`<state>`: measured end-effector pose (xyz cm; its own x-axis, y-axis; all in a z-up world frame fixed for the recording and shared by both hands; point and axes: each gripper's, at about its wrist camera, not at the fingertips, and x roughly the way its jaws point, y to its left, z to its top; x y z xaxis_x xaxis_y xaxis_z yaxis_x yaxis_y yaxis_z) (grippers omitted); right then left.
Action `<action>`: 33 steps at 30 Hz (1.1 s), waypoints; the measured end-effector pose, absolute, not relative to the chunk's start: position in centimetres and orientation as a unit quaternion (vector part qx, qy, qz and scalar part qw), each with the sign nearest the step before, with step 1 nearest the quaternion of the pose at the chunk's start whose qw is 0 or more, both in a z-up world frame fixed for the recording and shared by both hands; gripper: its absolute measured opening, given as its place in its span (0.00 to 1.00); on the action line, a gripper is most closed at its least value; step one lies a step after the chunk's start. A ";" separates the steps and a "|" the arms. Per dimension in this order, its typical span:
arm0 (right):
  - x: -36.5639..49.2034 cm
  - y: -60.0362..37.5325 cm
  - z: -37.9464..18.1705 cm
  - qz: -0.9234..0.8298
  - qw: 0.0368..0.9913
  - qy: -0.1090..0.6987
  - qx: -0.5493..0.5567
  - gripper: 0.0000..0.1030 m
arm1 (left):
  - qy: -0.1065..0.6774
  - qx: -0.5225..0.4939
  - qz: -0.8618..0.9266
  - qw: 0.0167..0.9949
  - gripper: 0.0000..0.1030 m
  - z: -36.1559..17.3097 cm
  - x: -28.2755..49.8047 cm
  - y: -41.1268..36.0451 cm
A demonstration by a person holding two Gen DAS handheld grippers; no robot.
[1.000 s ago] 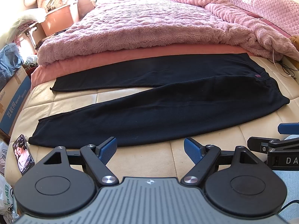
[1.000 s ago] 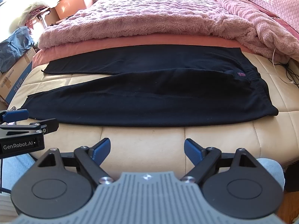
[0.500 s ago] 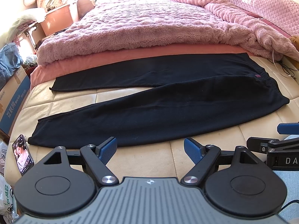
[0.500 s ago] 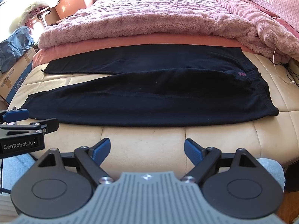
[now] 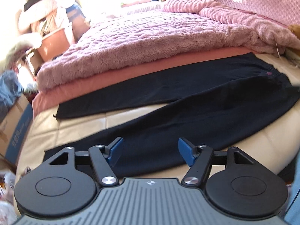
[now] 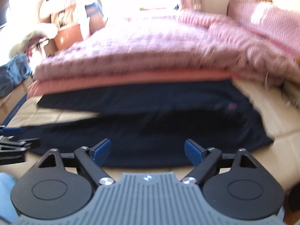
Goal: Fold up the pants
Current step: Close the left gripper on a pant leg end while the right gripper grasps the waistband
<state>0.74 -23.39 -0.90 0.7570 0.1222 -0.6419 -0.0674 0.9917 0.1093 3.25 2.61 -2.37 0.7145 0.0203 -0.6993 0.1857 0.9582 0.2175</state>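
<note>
Black pants (image 5: 187, 116) lie flat on the cream mattress (image 5: 78, 127), legs spread to the left, waist with a small pink label at the right. My left gripper (image 5: 150, 148) hovers over the near leg's lower edge. Its jaws are closing, and the blue pads (image 5: 116, 148) press on nothing. In the right wrist view the pants (image 6: 150, 127) are blurred. My right gripper (image 6: 147, 150) stands open over the near edge of the seat, nothing between its fingers. The left gripper (image 6: 13, 142) shows at the left edge of that view.
A fluffy pink blanket (image 5: 150, 43) and a salmon sheet (image 5: 112, 78) cover the bed behind the pants. A cardboard box (image 5: 13, 127) and an orange tub (image 5: 54, 45) stand on the left. A thin cable (image 5: 277, 50) lies at the right.
Both grippers have moved forward over the near edge of the pants, which now lies behind the fingertips. The left jaws stand narrower. The right view is motion-blurred.
</note>
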 end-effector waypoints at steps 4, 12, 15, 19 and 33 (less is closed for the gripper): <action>2.2 -25.7 -2.1 0.028 0.955 0.296 0.003 0.80 | 0.349 0.204 -0.063 0.912 0.70 -4.3 3.9 3.6; 4.4 -28.8 -6.6 0.045 0.960 0.217 -0.174 0.79 | 0.369 0.326 -0.083 0.866 0.67 -9.3 5.2 6.3; 5.5 -29.2 -8.0 0.070 0.938 0.237 -0.242 0.79 | 0.385 0.364 -0.093 0.843 0.66 -11.1 5.1 7.5; 7.4 -30.8 -9.7 0.080 0.920 0.284 -0.258 0.76 | 0.399 0.404 -0.119 0.815 0.66 -12.5 4.5 8.8; 9.4 -34.0 -13.5 0.065 0.884 0.387 -0.253 0.49 | 0.378 0.521 -0.125 0.755 0.67 -15.4 3.4 10.6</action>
